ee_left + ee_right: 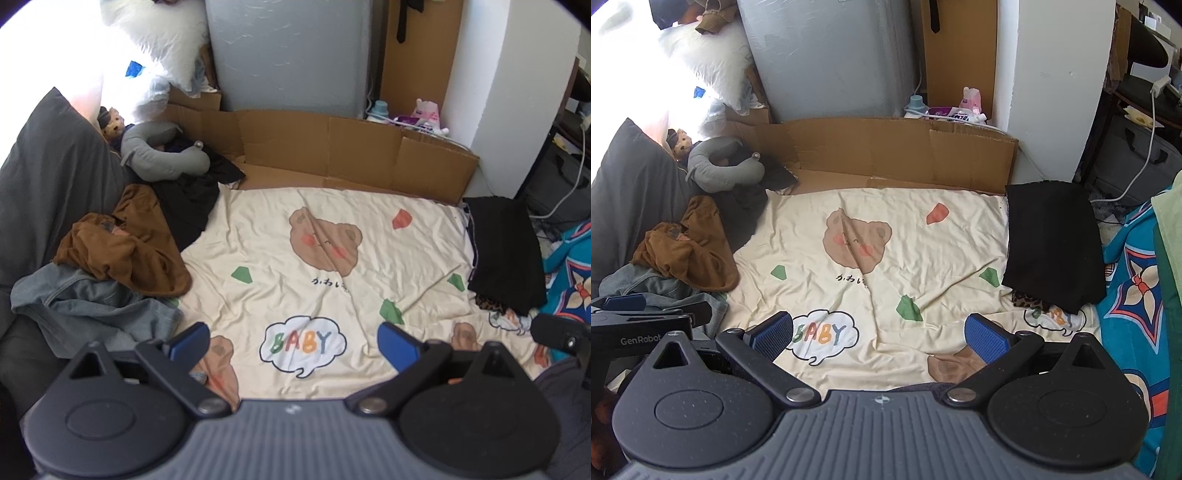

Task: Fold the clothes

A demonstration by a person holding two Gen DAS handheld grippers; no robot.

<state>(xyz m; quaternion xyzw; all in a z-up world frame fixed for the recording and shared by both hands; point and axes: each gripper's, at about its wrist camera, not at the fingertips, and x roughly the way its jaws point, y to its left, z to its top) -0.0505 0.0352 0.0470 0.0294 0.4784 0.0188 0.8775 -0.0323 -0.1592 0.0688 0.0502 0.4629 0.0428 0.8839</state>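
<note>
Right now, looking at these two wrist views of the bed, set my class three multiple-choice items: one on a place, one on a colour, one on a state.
1. Where does the folded black garment lie on the cream bear-print sheet?
A. at its right edge
B. in its middle
C. on the grey pillow

2. What colour is the crumpled garment on top of the blue denim one?
A. red
B. brown
C. white

3. How do the left gripper and right gripper stand?
A. both open, holding nothing
B. both shut on cloth
C. one shut on the sheet

Answers:
1 A: it lies along the sheet's right border, beside the teal patterned fabric.
2 B: brown cloth is heaped over the denim at the left.
3 A: each pair of blue pads stands wide apart with only sheet visible between.
</note>
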